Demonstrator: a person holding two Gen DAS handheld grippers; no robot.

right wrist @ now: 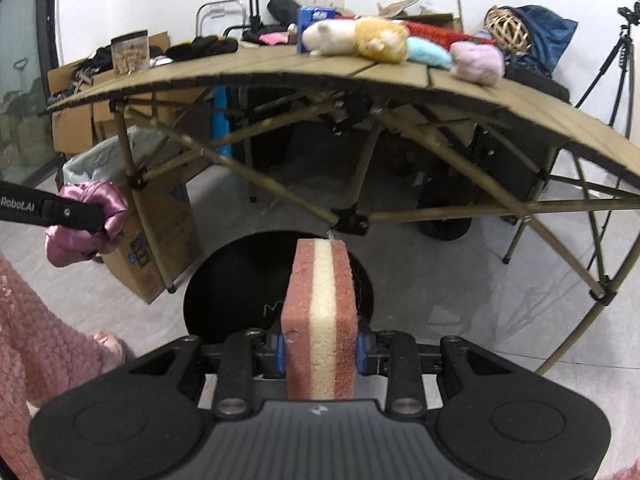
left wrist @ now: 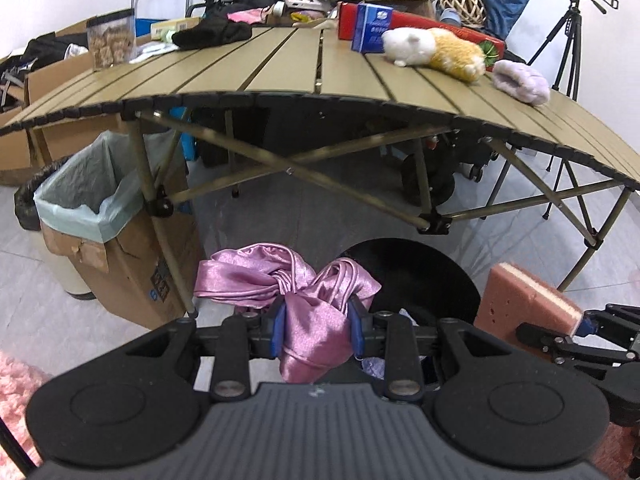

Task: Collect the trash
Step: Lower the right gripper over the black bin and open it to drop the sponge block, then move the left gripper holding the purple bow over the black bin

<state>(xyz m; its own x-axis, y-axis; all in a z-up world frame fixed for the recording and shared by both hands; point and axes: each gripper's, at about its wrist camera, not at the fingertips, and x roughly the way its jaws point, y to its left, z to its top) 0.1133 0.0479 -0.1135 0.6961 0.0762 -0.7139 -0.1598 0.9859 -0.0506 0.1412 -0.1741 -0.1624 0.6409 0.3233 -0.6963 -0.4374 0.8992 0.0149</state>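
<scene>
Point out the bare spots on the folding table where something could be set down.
The folding table has bare slats along its front middle, between the clear snack box on the left and the plush hamster on the right. The back edge is crowded with the black cloth, blue carton and red box.

A plush hamster [left wrist: 434,50] lies on the slatted table [left wrist: 280,68] beside a blue box [left wrist: 371,28]. A tripod [left wrist: 570,40] stands behind it.

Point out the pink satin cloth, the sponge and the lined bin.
pink satin cloth [left wrist: 316,320]: left wrist view, bunched middle between the fingers.
sponge [right wrist: 320,320]: right wrist view, pale middle layer.
lined bin [left wrist: 76,204]: left wrist view, liner's front rim.
</scene>
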